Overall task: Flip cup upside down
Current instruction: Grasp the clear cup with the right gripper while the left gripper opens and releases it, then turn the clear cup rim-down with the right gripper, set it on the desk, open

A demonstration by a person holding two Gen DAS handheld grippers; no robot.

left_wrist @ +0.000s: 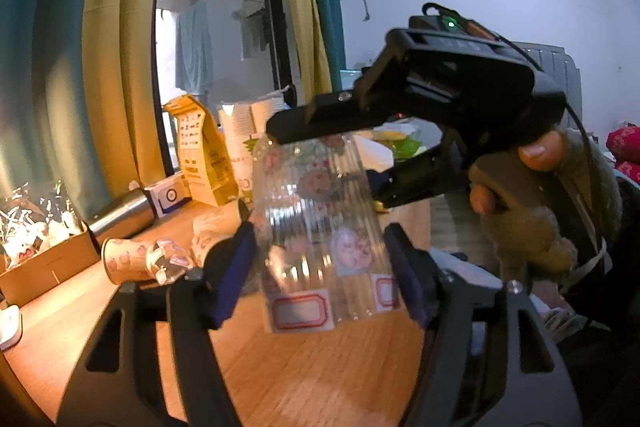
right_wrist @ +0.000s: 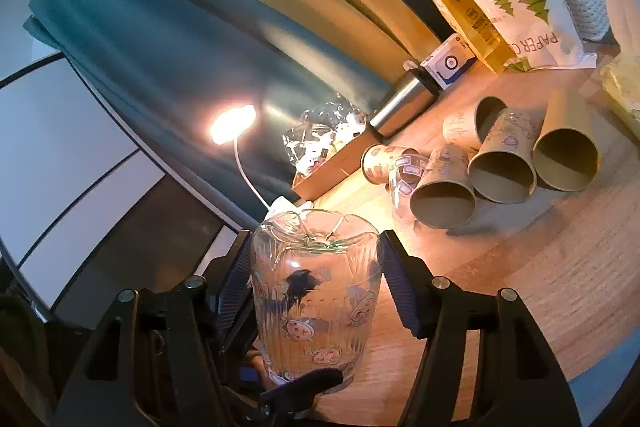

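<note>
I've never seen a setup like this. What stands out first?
A clear plastic cup with cartoon stickers, held in the air between both grippers: the left gripper flanks it while the right gripper closes on its other end. Behind, paper cups lie toppled on the wooden table, beside a glowing lamp.

Clear ribbed cup, sticker prints, warm wood tabletop.
Cup [left_wrist: 320, 239] transparent, vertical ribs, pink cartoon stickers, red-framed white labels. Fingers [left_wrist: 234, 279] black with dark blue ridged pads. Tabletop [left_wrist: 304, 379] orange-brown woodgrain. Paper cups [right_wrist: 504, 167] tan inside, pale pink cartoon print outside. Curtains [left_wrist: 116, 67] mustard yellow and teal. Paper bag [left_wrist: 202, 155] yellow with dark print. Flask [right_wrist: 400, 107] silver metal. Cup sleeve pack [right_wrist: 520, 3] white with green trees.
</note>
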